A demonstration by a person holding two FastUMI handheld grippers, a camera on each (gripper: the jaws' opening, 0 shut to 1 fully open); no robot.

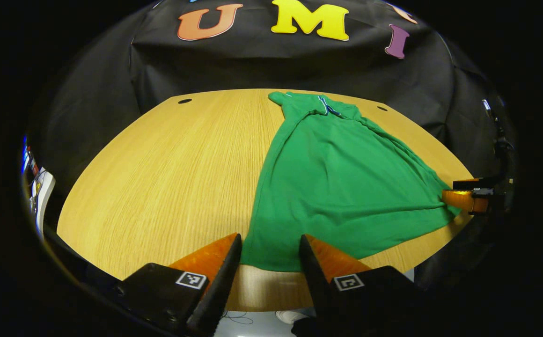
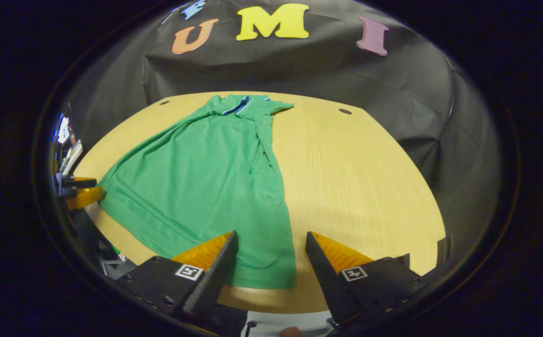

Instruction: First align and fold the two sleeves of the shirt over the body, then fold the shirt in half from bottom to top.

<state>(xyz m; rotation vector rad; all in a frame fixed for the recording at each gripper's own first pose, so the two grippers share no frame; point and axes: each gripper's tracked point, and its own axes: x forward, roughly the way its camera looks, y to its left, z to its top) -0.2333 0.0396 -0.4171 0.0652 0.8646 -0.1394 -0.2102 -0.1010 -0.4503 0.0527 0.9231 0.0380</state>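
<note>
Wooden table [image 1: 159,178] holds green shirt [image 1: 337,187], hem between left gripper [image 1: 270,255] fingers.

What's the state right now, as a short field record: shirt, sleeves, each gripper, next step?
shirt: green shirt lying flat on the wooden table, collar at the far end, hem at the near edge
sleeves: appear already folded in over the body
left gripper: open, at the hem's near left corner, not gripping
right gripper: open, at the hem's near right corner, not gripping
bottom-to-top fold: not yet done
likely next: pinch both hem corners and carry them toward the collar
</note>
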